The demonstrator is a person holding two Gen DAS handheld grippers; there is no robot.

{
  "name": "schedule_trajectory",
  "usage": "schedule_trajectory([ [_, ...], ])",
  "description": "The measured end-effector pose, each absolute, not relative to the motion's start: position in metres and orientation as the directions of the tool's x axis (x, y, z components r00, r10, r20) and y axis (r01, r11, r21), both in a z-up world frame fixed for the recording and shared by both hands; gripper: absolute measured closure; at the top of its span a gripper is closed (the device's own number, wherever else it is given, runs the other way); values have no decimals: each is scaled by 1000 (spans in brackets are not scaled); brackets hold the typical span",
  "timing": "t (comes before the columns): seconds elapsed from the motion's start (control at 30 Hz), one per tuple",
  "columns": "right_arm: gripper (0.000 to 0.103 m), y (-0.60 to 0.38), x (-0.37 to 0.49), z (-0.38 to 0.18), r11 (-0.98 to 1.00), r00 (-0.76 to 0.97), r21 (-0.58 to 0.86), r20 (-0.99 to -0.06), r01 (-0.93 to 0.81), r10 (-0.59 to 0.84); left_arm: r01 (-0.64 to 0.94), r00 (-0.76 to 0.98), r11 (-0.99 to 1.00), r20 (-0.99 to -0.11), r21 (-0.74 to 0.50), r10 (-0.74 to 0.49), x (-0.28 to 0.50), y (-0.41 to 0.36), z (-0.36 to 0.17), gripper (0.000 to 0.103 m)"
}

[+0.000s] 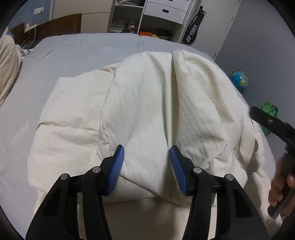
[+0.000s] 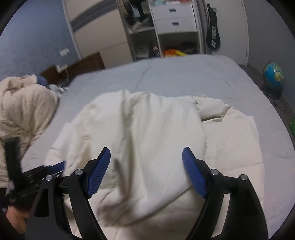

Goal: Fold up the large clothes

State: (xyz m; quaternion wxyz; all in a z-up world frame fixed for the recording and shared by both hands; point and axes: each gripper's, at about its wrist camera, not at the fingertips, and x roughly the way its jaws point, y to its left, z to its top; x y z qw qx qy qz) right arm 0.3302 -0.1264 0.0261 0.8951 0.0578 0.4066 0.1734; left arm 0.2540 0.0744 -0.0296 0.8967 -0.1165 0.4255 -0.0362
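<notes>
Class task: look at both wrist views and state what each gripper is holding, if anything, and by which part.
Nothing is held. The left gripper and right gripper both stand open above the cream garment, their pads clear of the cloth.

Home bedroom: bed [image 1: 73, 51], open wardrobe [image 1: 147, 16].

A large cream-white garment [image 1: 158, 103], thick and padded in look, lay heaped on the grey-blue bed [image 1: 77, 51]. Its upper layer was doubled over the lower one into a rounded, puffy bulge with a deep crease running down its middle. Beneath that bulge a flatter layer of the same cloth spread out across the bed, its edges wrinkled. In the right wrist view the garment [image 2: 147, 133] looked blurred, a crumpled fold bunched at its far side, toward the middle of the bed [image 2: 184, 73].
</notes>
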Motion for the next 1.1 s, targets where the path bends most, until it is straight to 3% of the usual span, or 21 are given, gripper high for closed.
schedule_trajectory([
  [0.17, 26, -115, 348, -18, 962, 550, 79, -807, -260, 214, -28, 627, 963, -755, -268, -191, 250, 84, -42, 53],
  [0.33, 26, -133, 343, -39, 948, 541, 157, -790, -275, 288, -22, 626, 959, -752, -284, -208, 257, 87, -55, 55],
  [0.83, 26, -128, 342, -29, 949, 542, 129, -795, -287, 271, -17, 637, 948, -735, -318, -235, 247, 88, -55, 57],
  [1.1, 26, -148, 299, -12, 949, 580, 151, -761, -278, 292, -11, 606, 969, -773, -246, -189, 229, 74, -42, 23],
])
